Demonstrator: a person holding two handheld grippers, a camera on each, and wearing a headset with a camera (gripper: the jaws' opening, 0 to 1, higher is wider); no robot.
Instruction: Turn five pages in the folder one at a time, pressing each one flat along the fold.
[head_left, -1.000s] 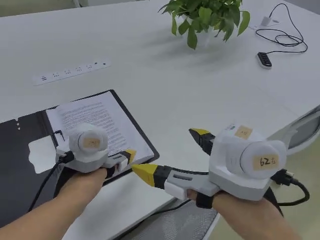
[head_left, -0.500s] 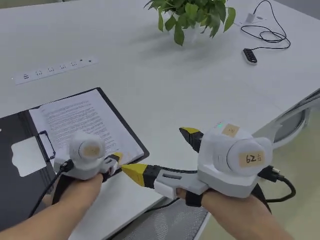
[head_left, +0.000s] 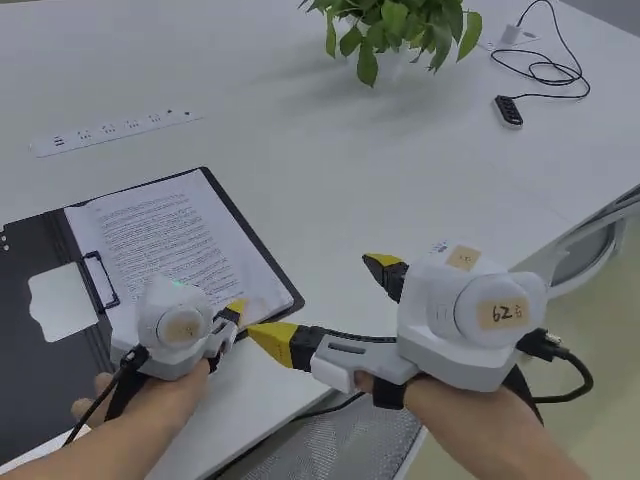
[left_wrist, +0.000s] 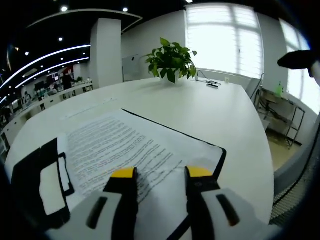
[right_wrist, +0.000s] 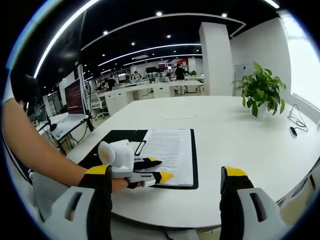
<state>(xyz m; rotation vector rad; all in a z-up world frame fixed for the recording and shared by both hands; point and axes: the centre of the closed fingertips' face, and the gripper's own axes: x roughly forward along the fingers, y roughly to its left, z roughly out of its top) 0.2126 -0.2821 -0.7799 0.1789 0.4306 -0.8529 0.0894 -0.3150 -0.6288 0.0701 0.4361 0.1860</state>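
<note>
Now the left claw sits open at the folder's page corner; the right claw gapes wide, empty.

The left gripper sits low in the left hand, with the left forearm reaching in from the lower left. Its two yellow-tipped jaws point forward with a modest gap between them and nothing in it. The right gripper is held in the right hand and aims leftward across the body. Its jaws are spread wide and empty, and the nearer yellow tip lies just beside the left gripper's jaw tips.
</note>
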